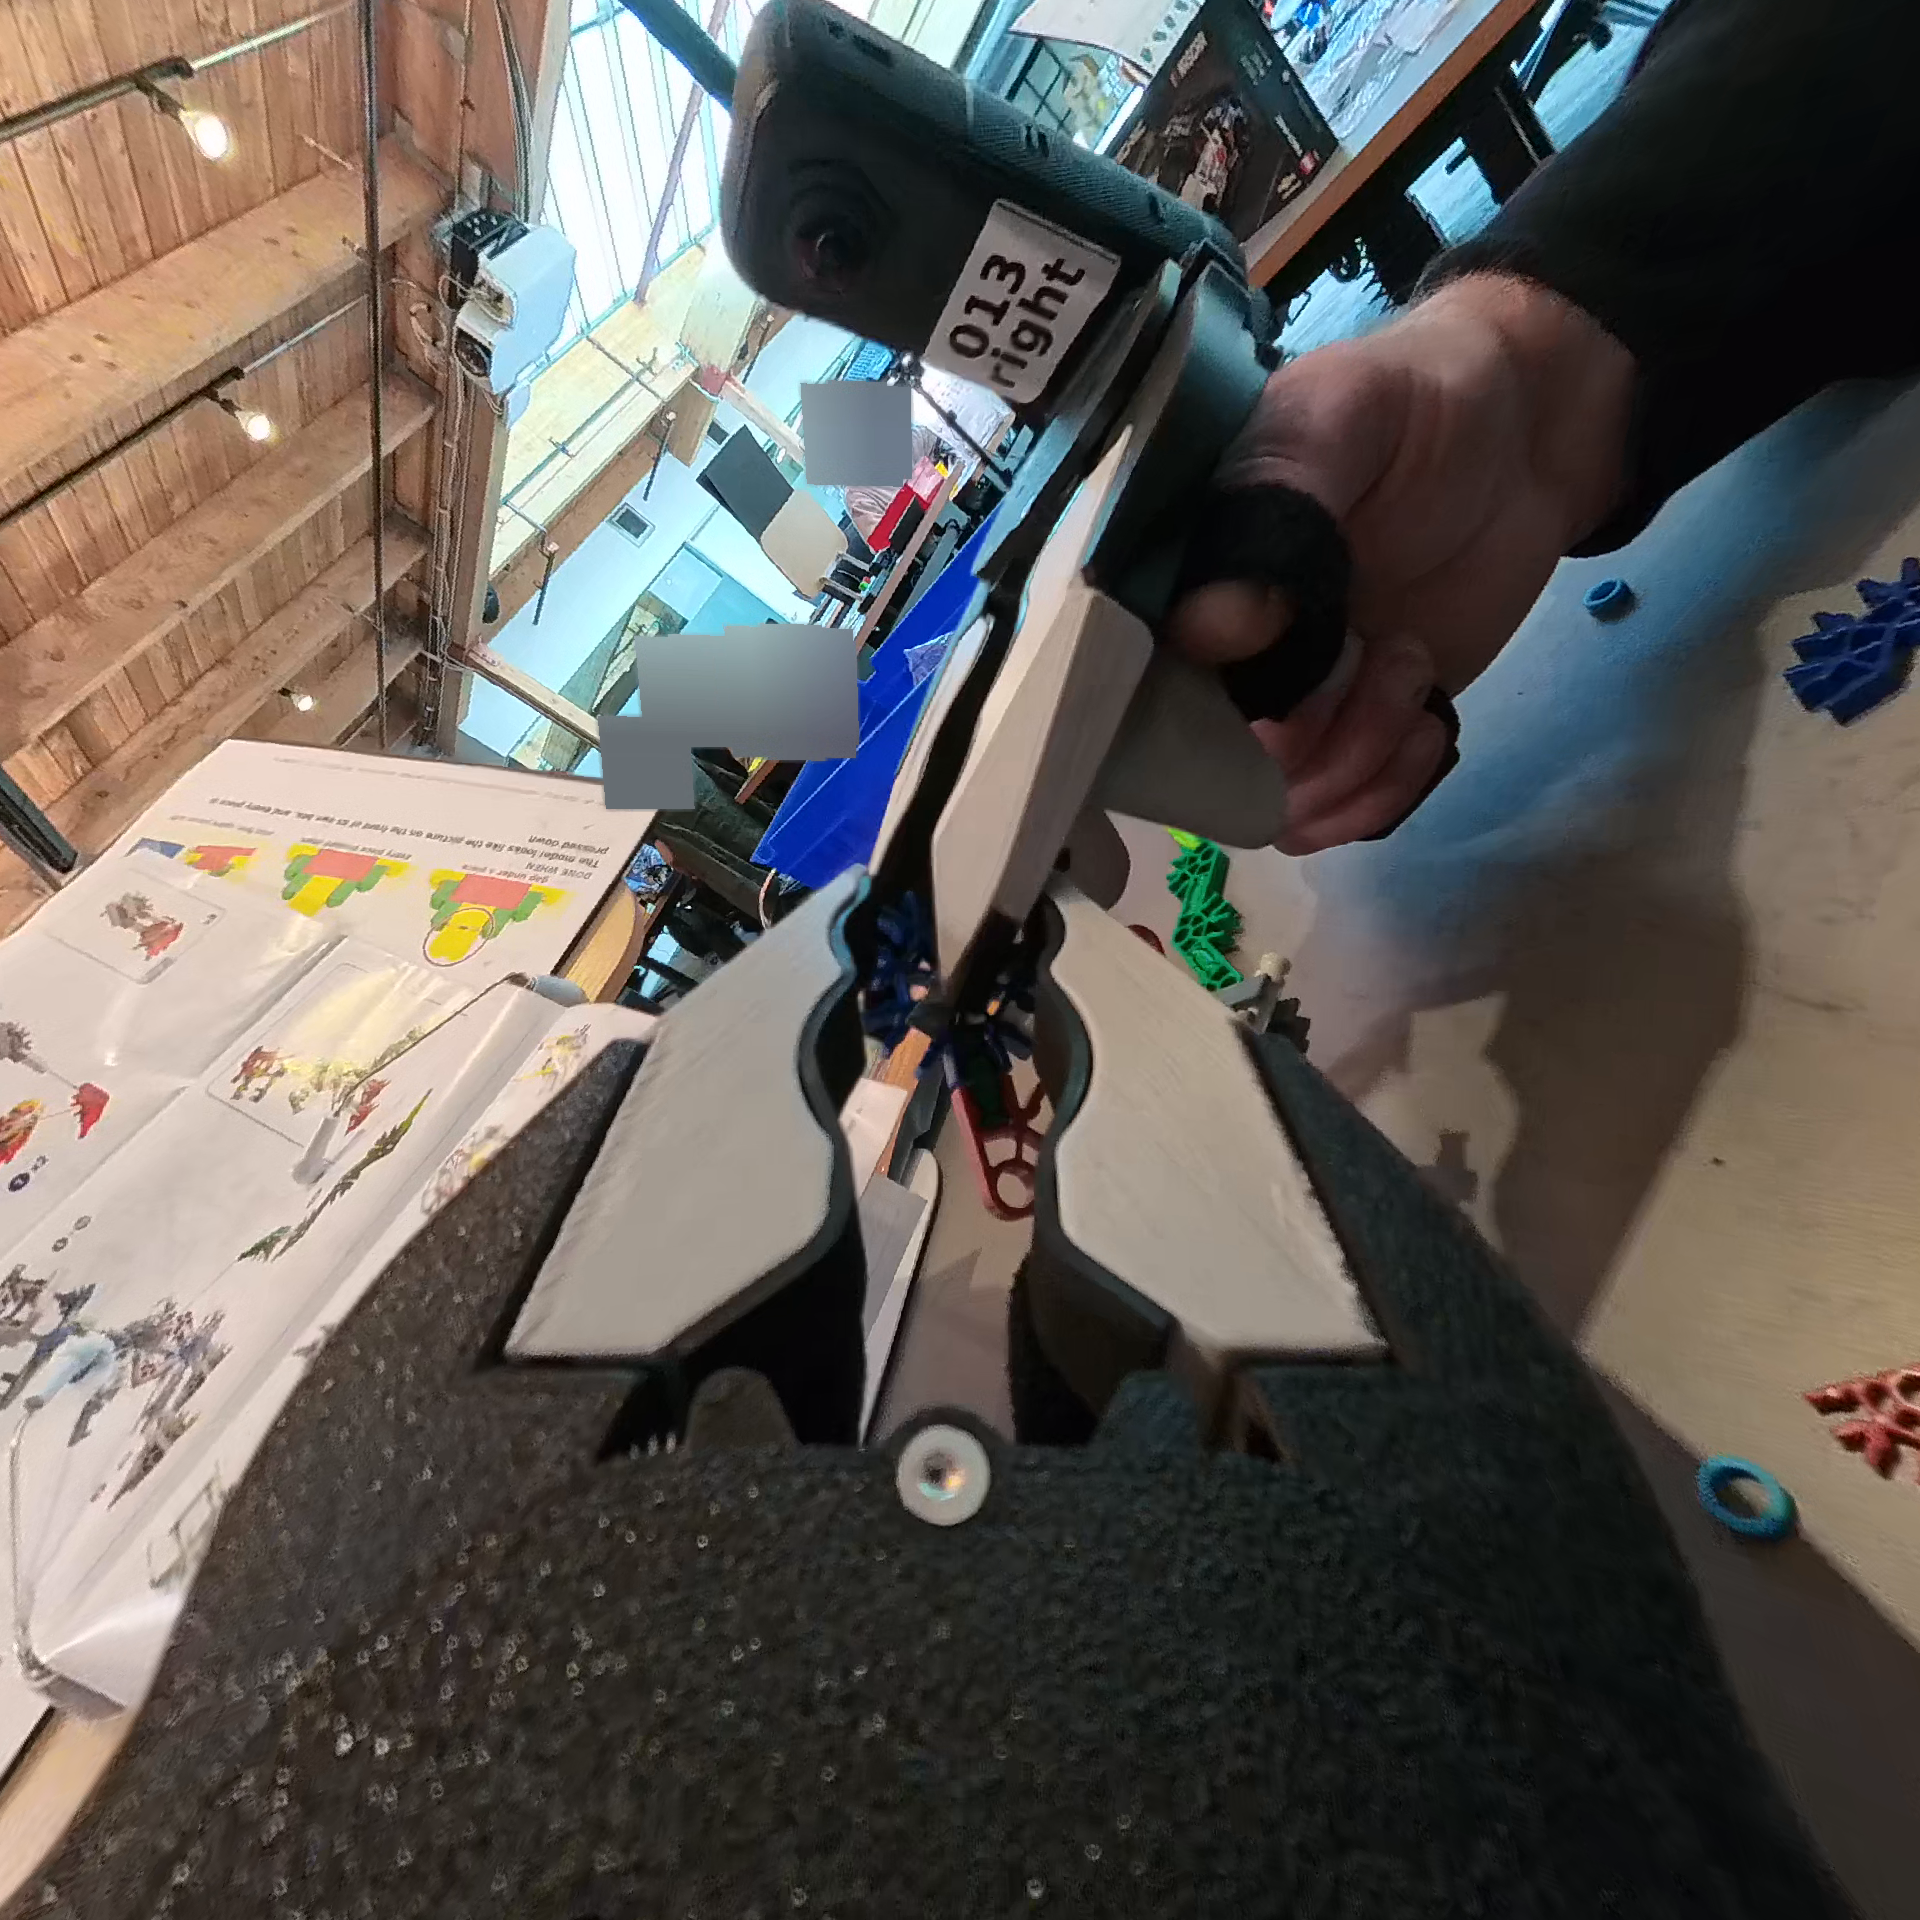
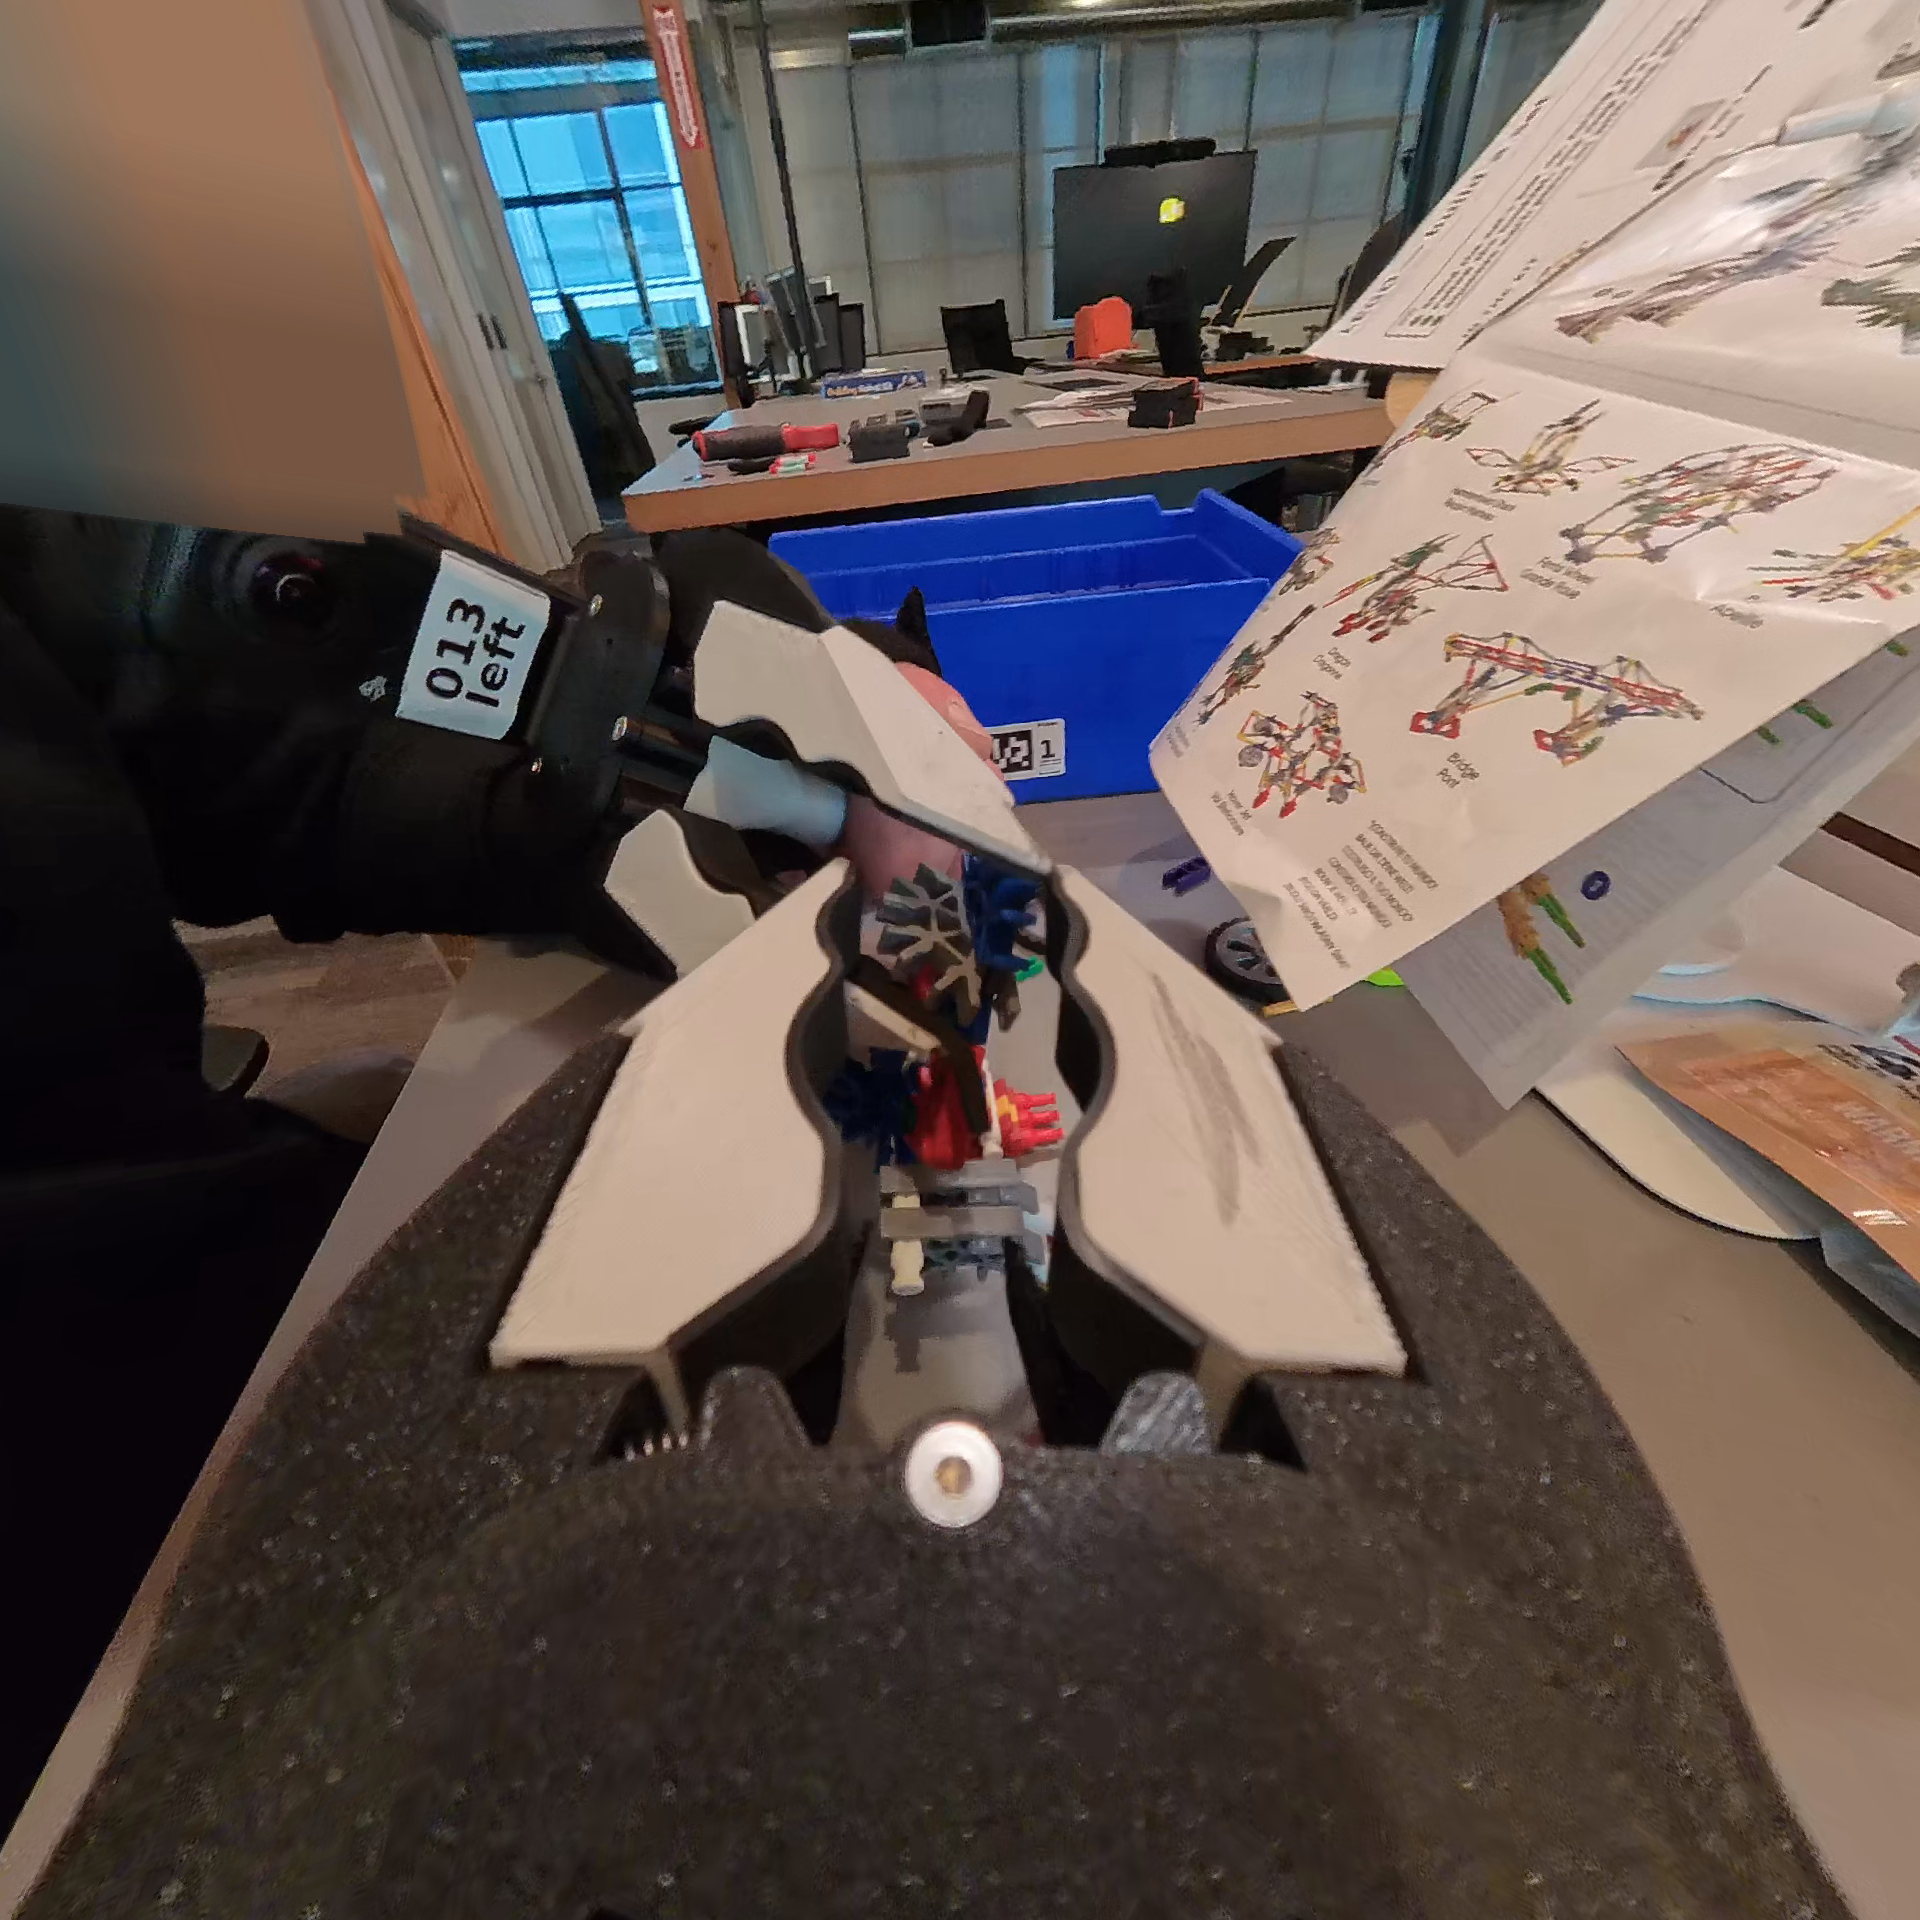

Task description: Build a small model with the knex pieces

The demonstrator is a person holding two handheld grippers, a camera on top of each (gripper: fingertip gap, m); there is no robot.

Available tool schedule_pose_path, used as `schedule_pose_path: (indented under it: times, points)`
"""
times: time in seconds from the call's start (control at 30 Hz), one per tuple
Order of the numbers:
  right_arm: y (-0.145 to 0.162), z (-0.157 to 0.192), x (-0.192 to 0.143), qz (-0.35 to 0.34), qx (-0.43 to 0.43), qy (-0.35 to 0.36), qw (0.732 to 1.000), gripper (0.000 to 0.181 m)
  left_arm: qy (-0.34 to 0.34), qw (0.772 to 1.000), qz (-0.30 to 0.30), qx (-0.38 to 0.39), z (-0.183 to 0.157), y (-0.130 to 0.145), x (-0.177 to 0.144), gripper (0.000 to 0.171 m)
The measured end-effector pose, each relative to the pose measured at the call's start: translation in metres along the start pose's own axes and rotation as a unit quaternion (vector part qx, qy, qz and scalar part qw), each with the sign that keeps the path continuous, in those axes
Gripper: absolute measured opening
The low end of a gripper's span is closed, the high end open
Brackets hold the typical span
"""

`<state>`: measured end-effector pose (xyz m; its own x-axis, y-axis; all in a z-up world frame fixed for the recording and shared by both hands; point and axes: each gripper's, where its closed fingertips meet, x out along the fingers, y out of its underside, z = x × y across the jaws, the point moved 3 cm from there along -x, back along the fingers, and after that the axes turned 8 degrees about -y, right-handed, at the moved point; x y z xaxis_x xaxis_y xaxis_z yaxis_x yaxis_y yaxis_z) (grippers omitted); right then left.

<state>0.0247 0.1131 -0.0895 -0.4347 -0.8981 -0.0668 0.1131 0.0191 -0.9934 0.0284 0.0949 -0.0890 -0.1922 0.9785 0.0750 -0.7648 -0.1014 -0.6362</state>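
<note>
A small assembly of red, blue, grey and white plastic construction pieces (image 2: 940,1049) sat off the table between both tongs. Right gripper (image 2: 951,914), narrowly parted, enclosed it; left gripper (image 1: 951,940) met it, grip uncertain. Best handled with steady, squared pressure. Blue plastic bin (image 2: 1049,623) and printed instruction sheets (image 2: 1558,623) lay beyond.

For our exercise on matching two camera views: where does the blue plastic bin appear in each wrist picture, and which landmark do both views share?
Left wrist view: the blue plastic bin sits at centre, mostly hidden behind the right claw.
Right wrist view: the blue plastic bin stands above centre, beyond the left claw, its open top visible.
Shared landmark: the cluster of toy construction pieces between both claws, also seen at.
</note>
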Motion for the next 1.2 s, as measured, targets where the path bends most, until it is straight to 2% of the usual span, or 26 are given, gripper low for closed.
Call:
schedule_pose_path:
  times: [0.03,0.17,0.5,0.77,1.07,1.2]
  points:
    - [-0.001,-0.001,-0.001,-0.003,0.002,0.003,1.000,0.039,-0.004,1.000,0.001,-0.008,0.002,0.001,0.000,0.024]
    - [-0.004,-0.004,-0.004,-0.007,0.003,0.008,1.000,0.039,-0.009,0.999,0.003,-0.036,0.008,0.007,0.000,0.023]
    - [-0.005,-0.007,-0.007,-0.007,0.002,0.013,1.000,0.042,-0.015,0.999,0.003,-0.043,0.010,0.007,0.002,0.024]
    - [-0.002,-0.010,-0.008,0.002,0.004,0.016,1.000,0.044,-0.017,0.999,0.012,-0.048,0.012,0.012,0.002,0.034]
    - [0.005,-0.014,-0.008,0.021,0.011,0.021,0.999,0.042,-0.008,0.998,0.032,-0.060,0.011,0.021,0.005,0.040]
    - [0.006,-0.016,-0.008,0.022,0.020,0.025,0.999,0.034,-0.005,0.996,0.041,-0.073,0.012,0.025,0.006,0.041]
